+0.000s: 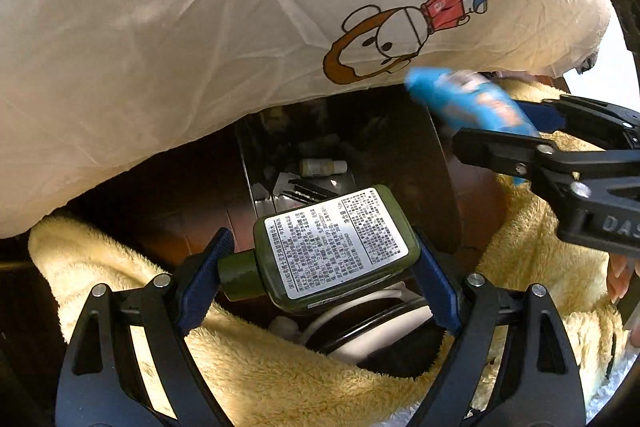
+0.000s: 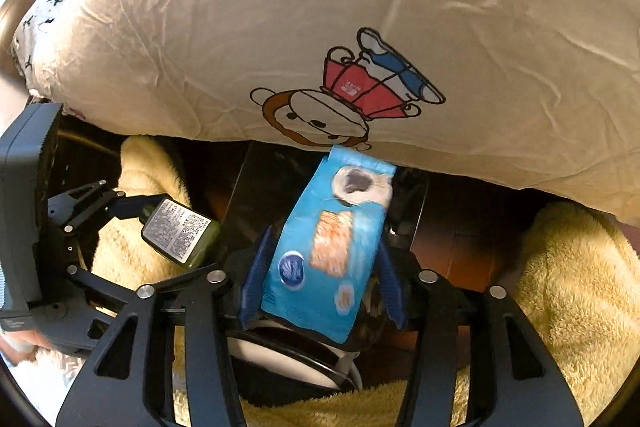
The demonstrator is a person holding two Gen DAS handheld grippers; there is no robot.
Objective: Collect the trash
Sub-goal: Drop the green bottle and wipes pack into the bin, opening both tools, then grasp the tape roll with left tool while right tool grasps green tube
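So you had two pieces of trash in play, one per gripper. Your left gripper (image 1: 320,267) was clamped on one dark green bottle (image 1: 336,247), its blue pads (image 1: 204,279) pressing the bottle's two sides, cap pointing left and the white label full of tiny print facing up. Your right gripper (image 2: 320,267) was closed on one bright blue snack wrapper (image 2: 328,243), held by its lower half with the top edge poking up until it met the cream duvet (image 2: 280,7). In the left wrist view that same wrapper (image 1: 472,99) looked blurred, sitting at the tip of the right gripper (image 1: 532,143) up at the right. Both items were in the air over a dark bin (image 1: 360,147), and down inside it you could make out one small pale bottle (image 1: 322,167) plus some scraps of packaging, too murky to count. The duvet, with its single cartoon monkey (image 2: 320,119) print, hung right over the far edge of the bin and crowded the space above it. A fluffy yellow blanket (image 1: 280,367) wrapped around the near side and both flanks, and a white and black round thing (image 1: 372,331) sat just under the left gripper, can't tell what it was. The green bottle (image 2: 180,231) also showed in the right wrist view, off to the left, in the left gripper (image 2: 132,211).
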